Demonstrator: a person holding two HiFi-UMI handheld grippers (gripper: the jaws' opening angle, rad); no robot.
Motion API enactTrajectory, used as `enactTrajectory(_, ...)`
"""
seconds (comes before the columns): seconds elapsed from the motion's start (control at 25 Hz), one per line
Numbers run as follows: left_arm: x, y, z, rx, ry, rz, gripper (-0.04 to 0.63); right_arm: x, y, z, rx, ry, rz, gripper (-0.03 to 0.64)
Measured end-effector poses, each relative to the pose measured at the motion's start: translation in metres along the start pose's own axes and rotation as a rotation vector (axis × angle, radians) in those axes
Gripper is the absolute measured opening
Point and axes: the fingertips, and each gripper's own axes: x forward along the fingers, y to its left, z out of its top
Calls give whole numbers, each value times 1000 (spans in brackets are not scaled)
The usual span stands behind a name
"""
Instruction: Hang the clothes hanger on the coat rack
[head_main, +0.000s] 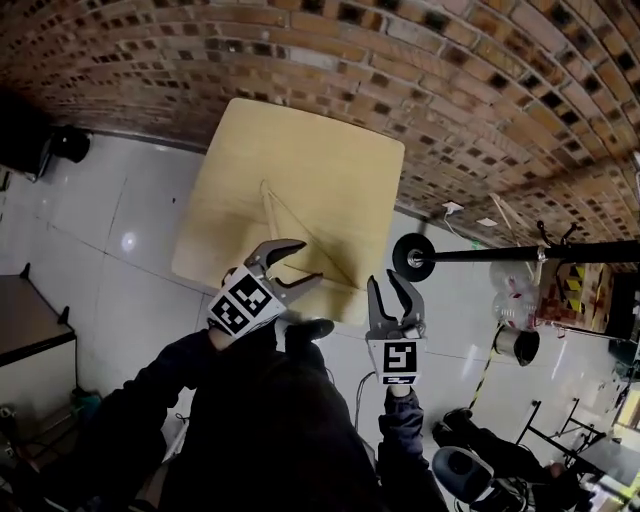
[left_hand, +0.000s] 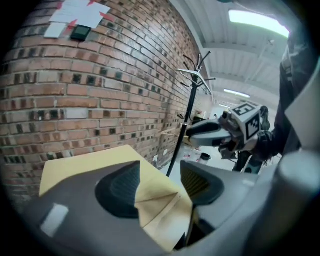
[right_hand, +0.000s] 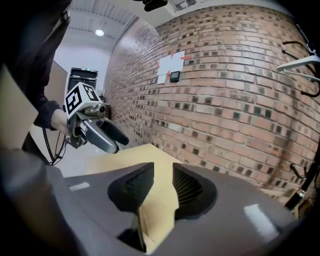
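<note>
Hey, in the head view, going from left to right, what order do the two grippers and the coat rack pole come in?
left gripper → right gripper → coat rack pole

hanger: thin, pale, triangle-shaped, lying flat on the tan table, down toward its near edge | coat rack: skinny black pole, round base, curvy hooks up top, standing upright on the floor just beside the table

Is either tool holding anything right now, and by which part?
Nothing is held. Left tool and right tool stand open by the pale wooden table; the thin wooden clothes hanger lies on it.
</note>
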Motion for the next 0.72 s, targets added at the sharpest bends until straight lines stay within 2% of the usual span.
enactTrajectory(0.24,-16,43,-58,-58,58,5,236,60,55,-37,-25,95,176,112)
enactTrajectory(0.52,-8,68,-166,-168,213,-20,238,104,124,-102,-63,244,427,121)
enactTrajectory(0.72,-5,64,-206,-210,285,-79,239,122,165,-151,-218,401,619,140)
